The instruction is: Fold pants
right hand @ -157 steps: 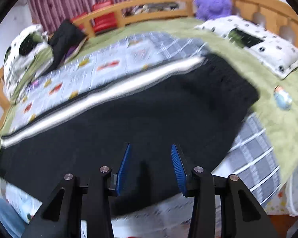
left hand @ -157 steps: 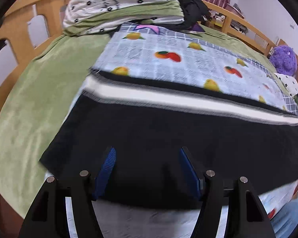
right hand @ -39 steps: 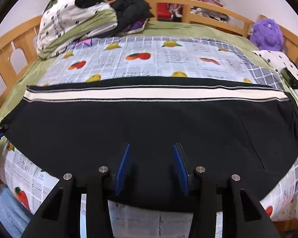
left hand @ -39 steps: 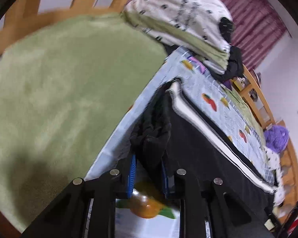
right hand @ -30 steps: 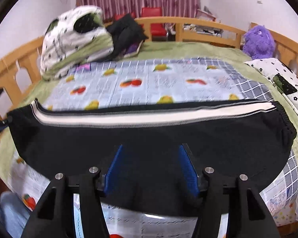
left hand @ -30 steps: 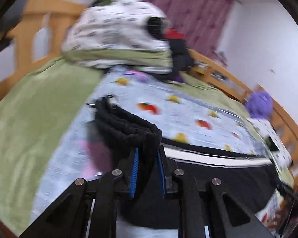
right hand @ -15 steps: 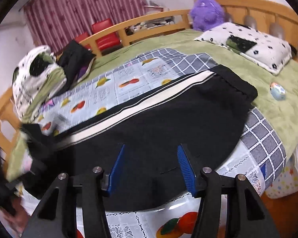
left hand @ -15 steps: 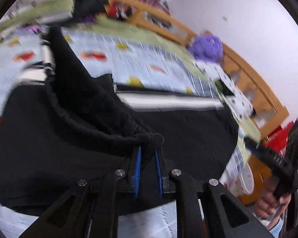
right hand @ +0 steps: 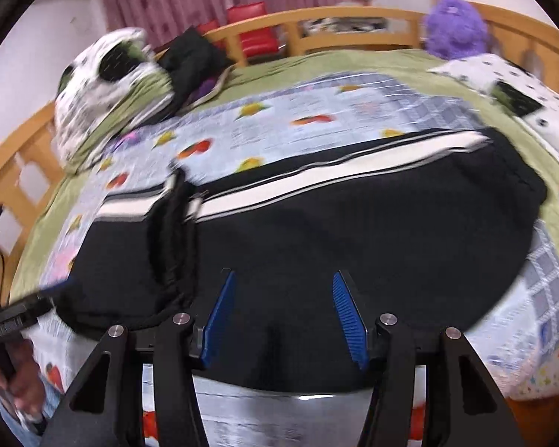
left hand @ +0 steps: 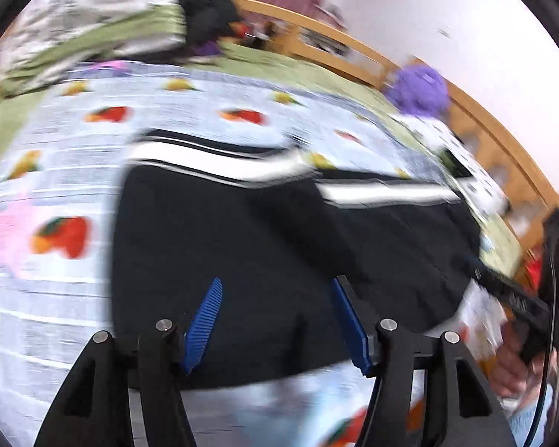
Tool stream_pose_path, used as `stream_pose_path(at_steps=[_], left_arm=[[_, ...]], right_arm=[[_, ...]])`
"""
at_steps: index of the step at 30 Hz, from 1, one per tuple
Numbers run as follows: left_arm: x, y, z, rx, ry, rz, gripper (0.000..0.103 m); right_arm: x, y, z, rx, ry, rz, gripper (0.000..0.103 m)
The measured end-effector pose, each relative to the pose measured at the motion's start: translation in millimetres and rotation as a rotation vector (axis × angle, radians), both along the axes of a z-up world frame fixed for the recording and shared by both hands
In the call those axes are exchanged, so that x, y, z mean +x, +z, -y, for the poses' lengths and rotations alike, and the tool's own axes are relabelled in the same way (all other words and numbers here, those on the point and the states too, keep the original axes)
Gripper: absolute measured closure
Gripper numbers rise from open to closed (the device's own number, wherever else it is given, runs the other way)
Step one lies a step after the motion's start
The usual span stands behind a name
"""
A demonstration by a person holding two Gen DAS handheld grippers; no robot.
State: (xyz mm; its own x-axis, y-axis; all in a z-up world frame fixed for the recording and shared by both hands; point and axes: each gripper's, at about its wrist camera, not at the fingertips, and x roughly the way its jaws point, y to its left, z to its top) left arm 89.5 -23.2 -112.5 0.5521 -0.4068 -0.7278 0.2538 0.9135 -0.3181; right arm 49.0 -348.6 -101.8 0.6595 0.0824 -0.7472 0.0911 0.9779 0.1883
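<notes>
Black pants (left hand: 279, 223) with a white side stripe lie across a fruit-print sheet (left hand: 56, 171). Their left end is folded over onto the middle, and in the right wrist view the ribbed cuff (right hand: 171, 223) lies on the black cloth (right hand: 354, 223). My left gripper (left hand: 276, 283) hovers over the folded part. Its jaws are opening and nothing is between the blue pads. My right gripper (right hand: 283, 275) stands open over the near edge of the pants, holding nothing. Each view shows the other gripper at its side, held by a hand (left hand: 514, 368).
A pile of folded bedding (right hand: 104, 85) and a dark garment (right hand: 193, 59) sit at the far left of the bed. A purple plush toy (right hand: 454, 26) and a spotted pillow (right hand: 521, 104) are at the right. A wooden rail (right hand: 354, 18) rings the green blanket.
My left gripper carried the pants' left end over to the right, laid it on the middle and let go, its jaws now apart. The right gripper stayed open and shifted a little.
</notes>
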Motion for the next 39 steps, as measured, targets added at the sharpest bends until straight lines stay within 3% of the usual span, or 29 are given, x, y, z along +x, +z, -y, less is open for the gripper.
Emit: stream_pose_path(at_steps=[6, 11, 14, 17, 18, 20, 23, 24, 28, 34, 37, 39], left_arm=[[10, -14, -77, 0.045, 0.232, 0.01, 0.043], [16, -18, -107, -0.006, 0.304, -0.019, 0.043], [12, -14, -111, -0.045, 0.299, -0.008, 0.043], [10, -13, -108, -0.009, 0.28, 0.013, 0.043], [10, -14, -107, 0.01, 0.274, 0.019, 0.043], [12, -19, -101, 0.018, 0.222, -0.01, 0.043], [8, -27, -90, -0.039, 0.08, -0.1, 0.043], [2, -26, -85, -0.022, 0.045, -0.086, 0.043], [-30, -24, -64, 0.173, -0.073, -0.003, 0.041], [-29, -57, -59, 0.22, -0.005, -0.115, 0.04], [-30, -52, -56, 0.246, 0.047, -0.06, 0.04], [-26, -55, -59, 0.208, 0.092, -0.071, 0.04]], right_arm=[[31, -30, -58, 0.06, 0.128, -0.061, 0.049], [54, -56, -86, 0.132, 0.157, -0.112, 0.049], [67, -75, -100, 0.124, 0.156, -0.162, 0.048], [70, -77, -113, 0.046, 0.16, -0.126, 0.05], [70, -77, -115, 0.032, 0.162, -0.125, 0.062], [68, -74, -111, 0.043, 0.144, -0.114, 0.074], [58, -64, -98, 0.119, 0.102, -0.069, 0.078], [55, -62, -97, 0.121, 0.102, -0.064, 0.078], [50, -62, -94, 0.123, 0.095, -0.062, 0.078], [48, -65, -88, 0.184, 0.085, -0.067, 0.078], [49, -63, -86, 0.216, 0.078, -0.066, 0.078], [47, -60, -84, 0.233, 0.078, -0.056, 0.079]])
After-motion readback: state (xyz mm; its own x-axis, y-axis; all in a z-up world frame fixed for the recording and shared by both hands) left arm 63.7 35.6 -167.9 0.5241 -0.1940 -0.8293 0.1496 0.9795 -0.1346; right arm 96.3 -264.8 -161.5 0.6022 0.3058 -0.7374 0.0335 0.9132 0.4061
